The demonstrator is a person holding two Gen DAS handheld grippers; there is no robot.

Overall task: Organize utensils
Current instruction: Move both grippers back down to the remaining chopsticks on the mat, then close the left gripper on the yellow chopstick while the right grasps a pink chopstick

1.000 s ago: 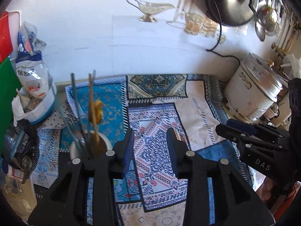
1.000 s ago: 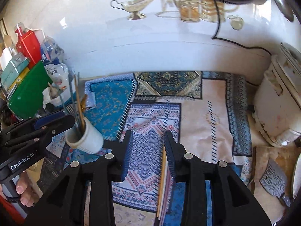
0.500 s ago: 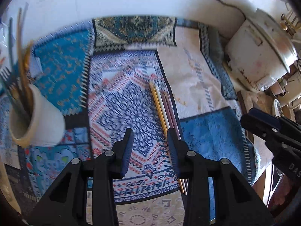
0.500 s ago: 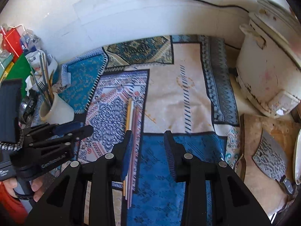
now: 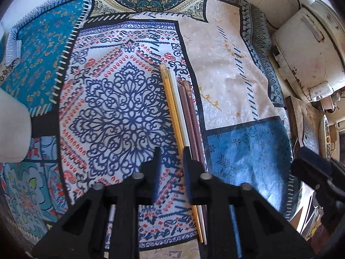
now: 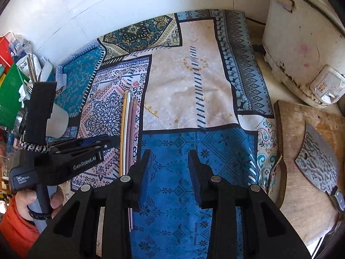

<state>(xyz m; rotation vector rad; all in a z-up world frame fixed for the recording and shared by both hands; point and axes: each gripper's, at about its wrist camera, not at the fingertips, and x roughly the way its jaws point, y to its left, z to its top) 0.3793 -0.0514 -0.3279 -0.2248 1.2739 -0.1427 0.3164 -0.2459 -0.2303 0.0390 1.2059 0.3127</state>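
Ceramic holder: a cream cup (image 6: 57,119) is standing at the left of the patchwork cloth (image 6: 194,90), partly hidden behind the left tool; thin utensil handles (image 6: 32,64) are sticking up just behind it, but I cannot tell whether they are sitting inside it.
Chopsticks: four sticks (image 5: 181,116) are lying side by side on the cloth, touching one another, a yellow one, a white one and two dark reddish ones, their far ends pointing toward the wall.
Left gripper (image 5: 171,157): it is hovering low over the near part of the sticks with its jaws apart and holding nothing; the right finger (image 5: 189,166) is covering part of the bundle.
Right gripper (image 6: 169,161): it is hanging over the blue patch, just right of the sticks, jaws spread and holding nothing.
Cutting board (image 6: 297,194): it is carrying a cleaver (image 6: 317,161) at the right.
Rice cooker (image 6: 301,38): it is sitting closed at the back right.
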